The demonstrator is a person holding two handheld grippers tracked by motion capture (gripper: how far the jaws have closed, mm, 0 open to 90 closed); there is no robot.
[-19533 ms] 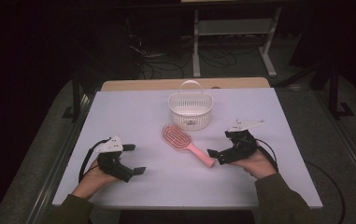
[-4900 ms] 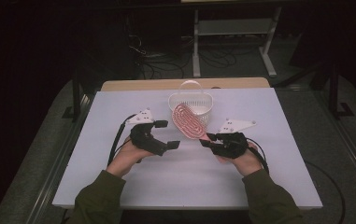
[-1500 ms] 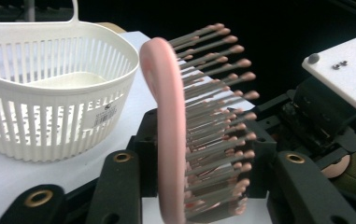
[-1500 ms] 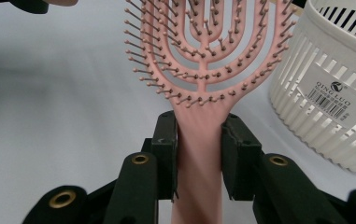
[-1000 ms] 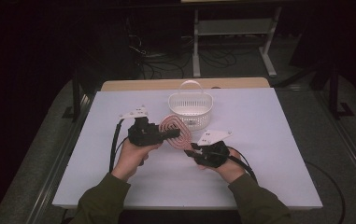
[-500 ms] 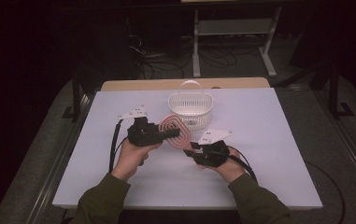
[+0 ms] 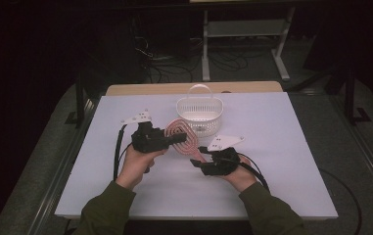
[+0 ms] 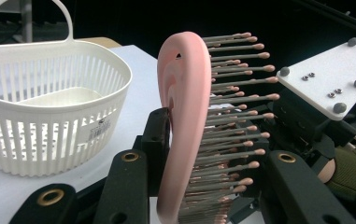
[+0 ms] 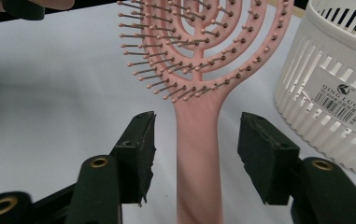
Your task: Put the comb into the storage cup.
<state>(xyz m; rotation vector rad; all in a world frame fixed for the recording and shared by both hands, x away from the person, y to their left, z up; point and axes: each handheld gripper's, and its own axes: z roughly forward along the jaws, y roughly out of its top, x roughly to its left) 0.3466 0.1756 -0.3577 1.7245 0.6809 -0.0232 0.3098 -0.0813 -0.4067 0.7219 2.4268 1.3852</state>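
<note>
A pink hairbrush hangs above the table between both hands. My left gripper is shut on its bristled head, one jaw on the back and one against the bristles. My right gripper has just been opening. The handle stands between its jaws, and neither pad touches it. In the high view the right gripper sits at the handle end, right of the left hand.
A white slatted basket with a loop handle stands just behind the brush, close to both grippers. The white tabletop spreads to either side. Dark floor and cables lie beyond the far edge.
The brush first lay flat on the table, then the right gripper lifted it by the handle. The left gripper has since taken the head. Neither hand has shifted over the last second.
</note>
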